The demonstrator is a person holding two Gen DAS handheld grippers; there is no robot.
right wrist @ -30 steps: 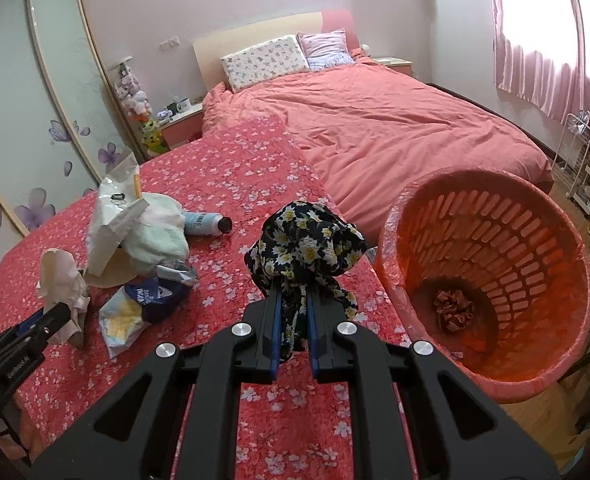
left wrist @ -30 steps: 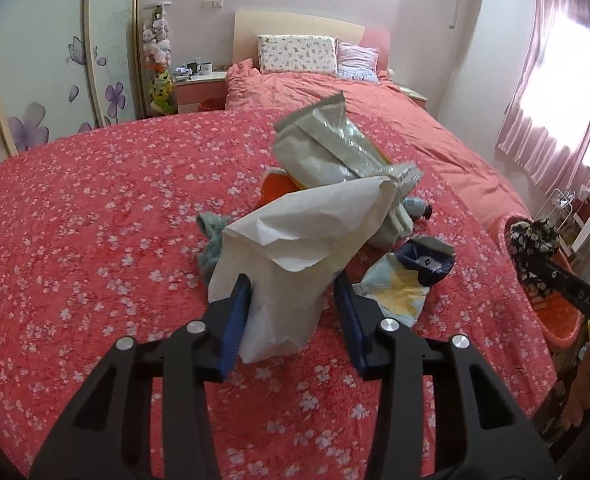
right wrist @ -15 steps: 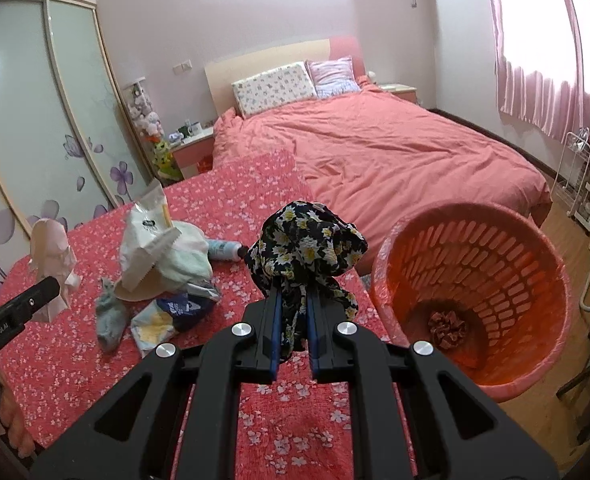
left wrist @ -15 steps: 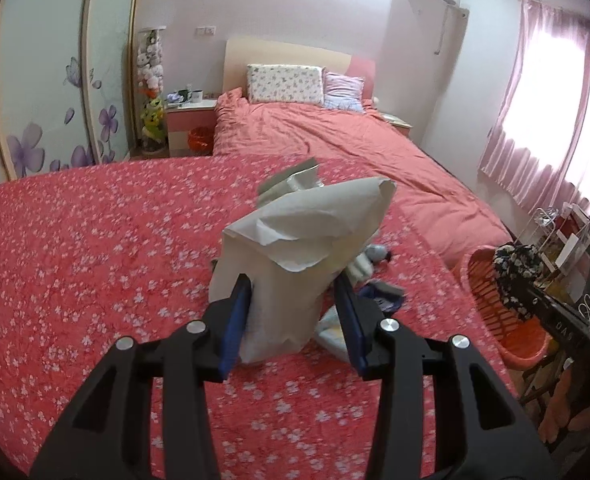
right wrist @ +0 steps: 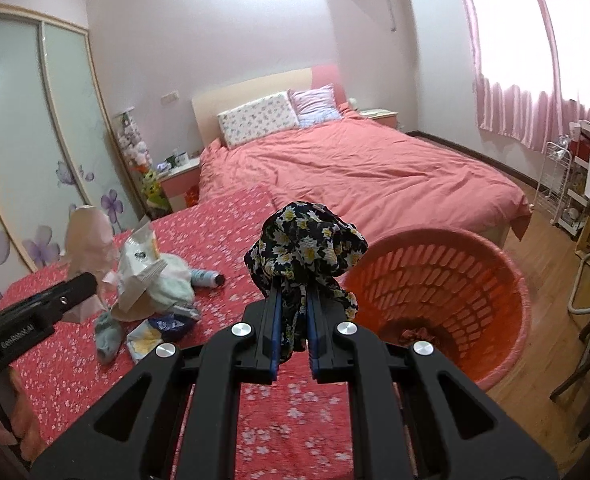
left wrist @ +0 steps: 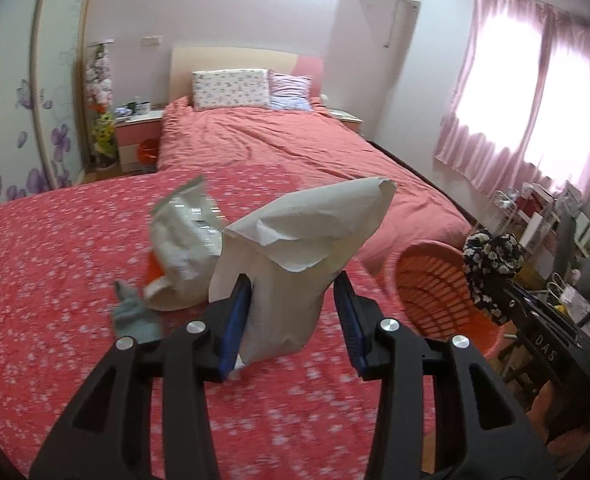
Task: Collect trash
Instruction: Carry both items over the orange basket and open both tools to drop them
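My left gripper (left wrist: 293, 312) is shut on a crumpled beige paper bag (left wrist: 295, 256) and holds it above the red flowered bedspread (left wrist: 55, 264). My right gripper (right wrist: 293, 320) is shut on a black flowered cloth (right wrist: 303, 240), held beside the orange slatted basket (right wrist: 455, 280). The basket (left wrist: 435, 280) also shows in the left wrist view, with the flowered cloth (left wrist: 493, 256) over its right rim. A dark red scrap (right wrist: 415, 336) lies in the basket's bottom. The paper bag (right wrist: 87, 236) shows at the left of the right wrist view.
A pile stays on the bedspread: a white foil pouch (left wrist: 187, 232), a grey-green sock (left wrist: 135, 316), a small bottle (right wrist: 207, 278) and a blue and yellow wrapper (right wrist: 159, 330). A pink bed (right wrist: 355, 172) stands behind. A white rack (right wrist: 567, 184) stands by the window.
Both grippers have risen and pulled back from the bed. The left one has swung right with the paper bag, bringing the basket into its view. Both grips are unchanged.
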